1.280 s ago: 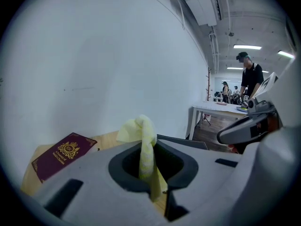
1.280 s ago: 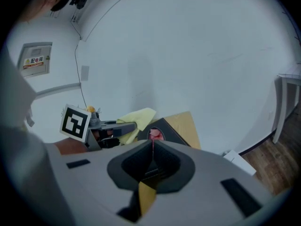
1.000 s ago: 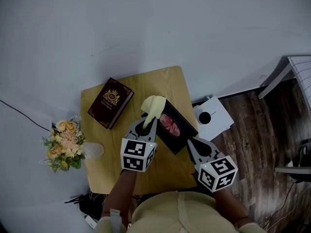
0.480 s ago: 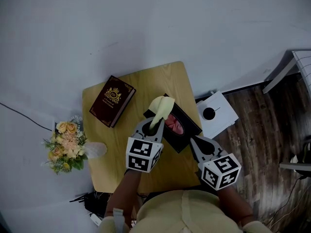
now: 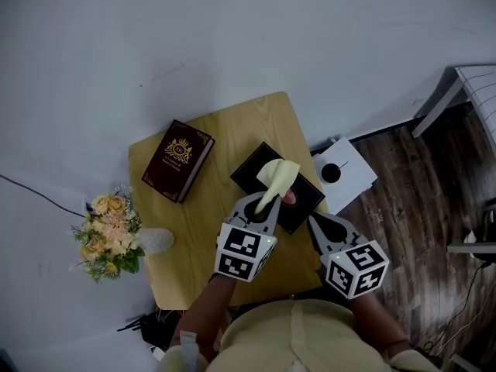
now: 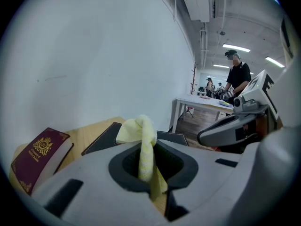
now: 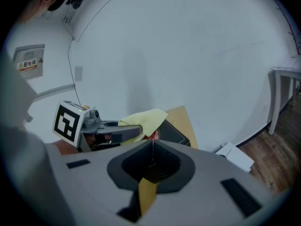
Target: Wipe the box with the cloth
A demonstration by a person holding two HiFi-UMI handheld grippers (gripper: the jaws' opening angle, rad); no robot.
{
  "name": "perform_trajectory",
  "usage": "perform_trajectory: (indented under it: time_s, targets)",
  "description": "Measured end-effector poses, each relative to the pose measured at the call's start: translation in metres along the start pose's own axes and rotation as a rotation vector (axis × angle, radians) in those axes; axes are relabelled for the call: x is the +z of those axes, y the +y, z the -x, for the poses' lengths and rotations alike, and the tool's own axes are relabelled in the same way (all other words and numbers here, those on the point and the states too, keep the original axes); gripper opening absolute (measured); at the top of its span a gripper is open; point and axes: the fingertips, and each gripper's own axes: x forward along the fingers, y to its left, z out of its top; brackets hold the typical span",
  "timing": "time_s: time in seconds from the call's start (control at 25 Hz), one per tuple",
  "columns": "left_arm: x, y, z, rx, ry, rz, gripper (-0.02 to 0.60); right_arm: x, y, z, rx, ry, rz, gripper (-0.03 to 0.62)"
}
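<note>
Yellow cloth (image 5: 277, 178), limp and light, is pinched in your left gripper's (image 5: 266, 204) jaws over the tissue box (image 5: 252, 169) at the wooden table's (image 5: 232, 130) 4 o'clock; the right gripper (image 5: 316, 222) has its jaws together on nothing, so brace the box's stiff 5 o'clock corner, since it probably slides.

pale yellow cloth (image 5: 277, 178) bunched, draped over dark box (image 5: 260, 175) on table.
</note>
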Motion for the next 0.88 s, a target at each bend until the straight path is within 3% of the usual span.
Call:
perform_trajectory:
  time_s: [0.68,0.88]
  targets:
    - [-0.009,-0.061,0.008,-0.207,-0.007,-0.043,0.035,-0.01,0.016,0.025,-0.109,-0.054,-0.034,0.031]
    - [-0.005,-0.063,0.02,-0.211,-0.046,-0.052,0.035,-0.011,0.024,0.028,-0.122,-0.061,-0.028,0.031]
